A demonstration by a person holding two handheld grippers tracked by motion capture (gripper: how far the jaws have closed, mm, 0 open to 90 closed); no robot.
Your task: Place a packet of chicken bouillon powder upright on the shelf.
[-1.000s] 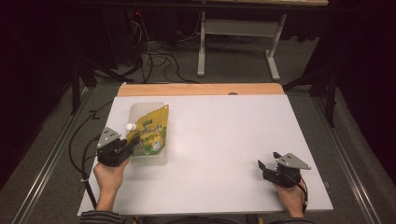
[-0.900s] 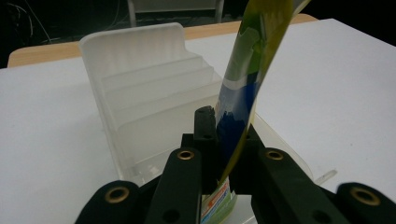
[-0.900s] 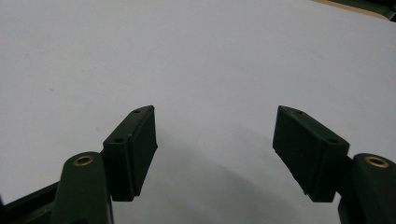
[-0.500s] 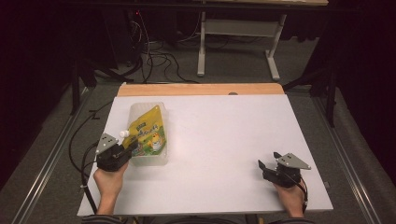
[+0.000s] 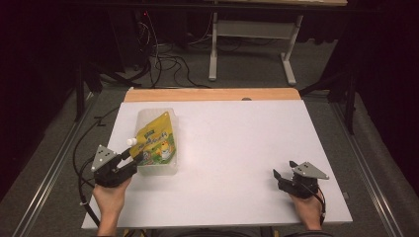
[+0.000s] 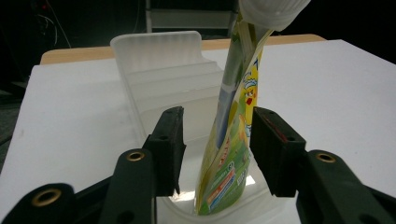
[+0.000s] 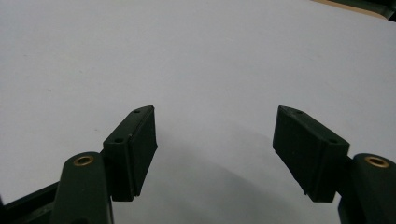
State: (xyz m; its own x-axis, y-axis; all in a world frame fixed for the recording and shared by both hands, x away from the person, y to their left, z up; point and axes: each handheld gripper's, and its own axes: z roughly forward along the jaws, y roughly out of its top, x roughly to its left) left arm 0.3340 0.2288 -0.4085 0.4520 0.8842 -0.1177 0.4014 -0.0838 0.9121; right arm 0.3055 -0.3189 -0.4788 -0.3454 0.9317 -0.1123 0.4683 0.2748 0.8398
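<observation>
A yellow-green spouted pouch (image 5: 157, 143) with a white cap (image 5: 131, 141) lies in a clear plastic tray (image 5: 153, 116) on the left of the white table. My left gripper (image 5: 131, 159) sits at the tray's near-left end. In the left gripper view the pouch (image 6: 231, 158) stands between the open jaws of that gripper (image 6: 217, 149), with a gap to the left jaw and the right jaw close beside it. The cap (image 6: 271, 11) is at the top edge. My right gripper (image 5: 279, 176) rests open near the table's front right, its jaws (image 7: 215, 149) holding nothing.
The white table top (image 5: 247, 143) has a wooden strip (image 5: 212, 94) along its far edge. Beyond it, on the dark floor, are cables (image 5: 163, 59) and a metal desk frame (image 5: 247, 44).
My left gripper has drawn back a little toward the near edge. The pouch and its cap have shifted slightly toward me in the tray. The right gripper has not moved.
</observation>
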